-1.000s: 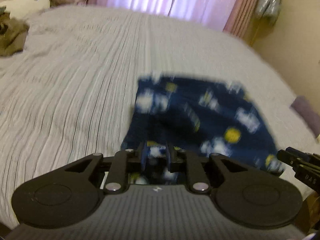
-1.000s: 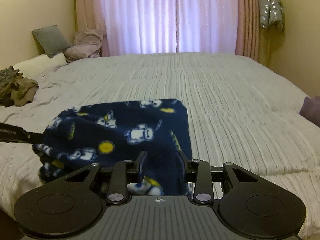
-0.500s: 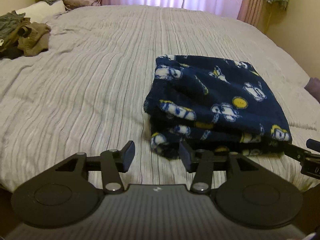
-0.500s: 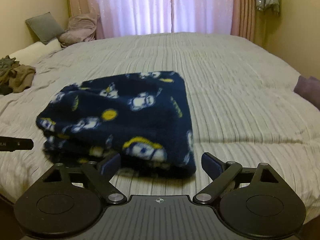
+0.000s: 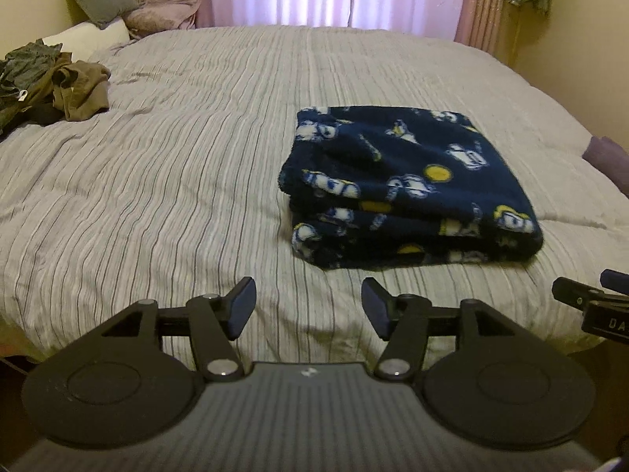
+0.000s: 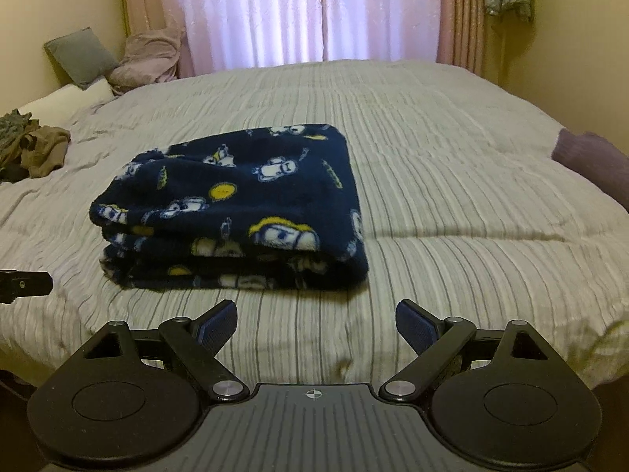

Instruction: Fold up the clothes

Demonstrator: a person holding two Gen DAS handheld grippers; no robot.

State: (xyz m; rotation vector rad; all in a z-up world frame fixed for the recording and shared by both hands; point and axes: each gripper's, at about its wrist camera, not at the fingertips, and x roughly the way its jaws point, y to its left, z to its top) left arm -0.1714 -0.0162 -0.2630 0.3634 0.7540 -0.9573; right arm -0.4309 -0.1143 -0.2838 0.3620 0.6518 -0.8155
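**Left wrist view: fleece folded, both tongs let go**

Left wrist view shows my left tongs (image 5: pixel 306 306) released over the bed (image 5: pixel 177 181), nothing between the pads; their jaws have just been opening. My right tongs (image 6: pixel 316 324) are spread wide and empty too, just short of the near edge of the fleece (image 6: pixel 236 212).

That navy printed fleece lies as a thick folded stack on the striped cover, apart from both tongs. I judge it soft, bulky and light, springy enough for the layers to puff open, not slippery and not fragile. To move it, I would pinch the near stacked edge deep, one side each, catching all the layers.

No basket or box is in sight. A loose pile of olive clothes (image 5: pixel 51 86) waits by the pillows (image 5: pixel 88 35).
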